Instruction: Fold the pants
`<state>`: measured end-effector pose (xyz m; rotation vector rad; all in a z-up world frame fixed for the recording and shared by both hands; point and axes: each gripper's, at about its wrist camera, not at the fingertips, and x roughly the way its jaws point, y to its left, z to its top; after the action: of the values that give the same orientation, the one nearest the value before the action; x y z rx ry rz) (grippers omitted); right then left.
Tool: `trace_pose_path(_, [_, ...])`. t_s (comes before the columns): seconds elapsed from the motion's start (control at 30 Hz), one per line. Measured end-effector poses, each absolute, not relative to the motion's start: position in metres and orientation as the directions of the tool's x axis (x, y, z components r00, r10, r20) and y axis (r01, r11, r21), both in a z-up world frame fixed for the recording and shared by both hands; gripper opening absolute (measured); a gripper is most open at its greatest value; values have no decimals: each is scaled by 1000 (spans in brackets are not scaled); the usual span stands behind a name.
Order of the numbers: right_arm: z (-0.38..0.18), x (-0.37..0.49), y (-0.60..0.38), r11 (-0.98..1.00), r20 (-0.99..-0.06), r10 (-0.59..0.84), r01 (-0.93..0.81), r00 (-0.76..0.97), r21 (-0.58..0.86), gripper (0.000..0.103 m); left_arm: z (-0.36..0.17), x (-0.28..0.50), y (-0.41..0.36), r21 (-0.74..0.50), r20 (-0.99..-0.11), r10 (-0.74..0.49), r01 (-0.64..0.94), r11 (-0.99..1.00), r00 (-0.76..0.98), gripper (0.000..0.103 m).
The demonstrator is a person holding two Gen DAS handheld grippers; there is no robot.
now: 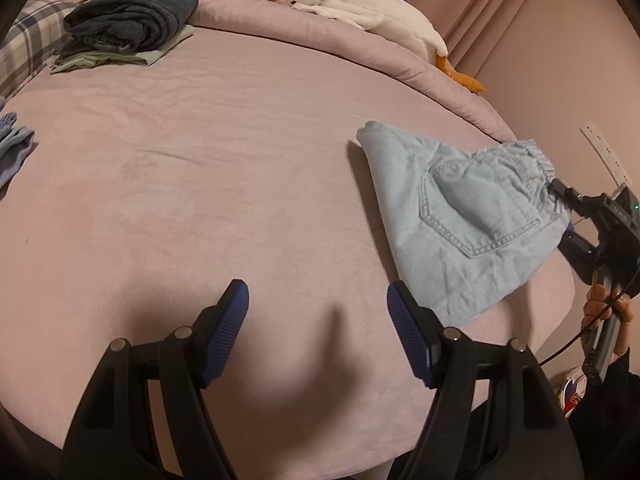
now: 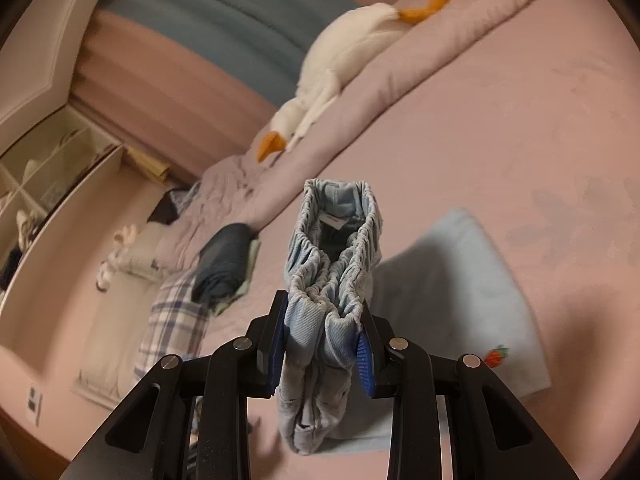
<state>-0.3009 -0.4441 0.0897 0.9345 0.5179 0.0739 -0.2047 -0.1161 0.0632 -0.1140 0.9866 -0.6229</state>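
While right tool (image 2: 322,344) grips pants (image 2: 334,264) waistband, left tool (image 1: 318,332) gapes.

The light blue denim pants (image 1: 460,216) are folded into a compact bundle with a stitched back pocket facing up. Their gathered elastic waistband (image 2: 334,248) is lifted, while the folded end rests on the pink bed (image 1: 200,184).

Bare pink bedspread (image 1: 208,184) lies open ahead of and between the spread jaws of the left gripper (image 1: 318,320), giving free passage across the bed's middle. The pants (image 1: 472,216), pinched at the waistband by the right gripper (image 2: 324,344), block the right side. A clothes pile (image 1: 128,24) and plush goose (image 1: 360,8) line the far edge, with blue cloth (image 1: 14,148) at the left.
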Motion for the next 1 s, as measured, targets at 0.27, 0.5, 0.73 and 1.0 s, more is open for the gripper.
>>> trace_pose_path(0.27, [59,-302,-459,564,-460,272,248,845,788,32,73,-202,-142,-348,-735,-561,497,795,381,71])
trace_pose_path(0.5, [42,-302,-471,547,-503,273,297,820,782,32,81,-199,-172,-323,-728,-579,561,762,367,71])
trace_pose_path(0.73, [24,-304,-478,525,-529,284,332,800,784,32,85,-194,-195,-297,-725,-585,601,742,363,71])
trace_pose_path(1.0, [16,-305,-481,511,-530,292,339,796,790,32,86,-181,-212,-277,-723,-582,616,738,372,71])
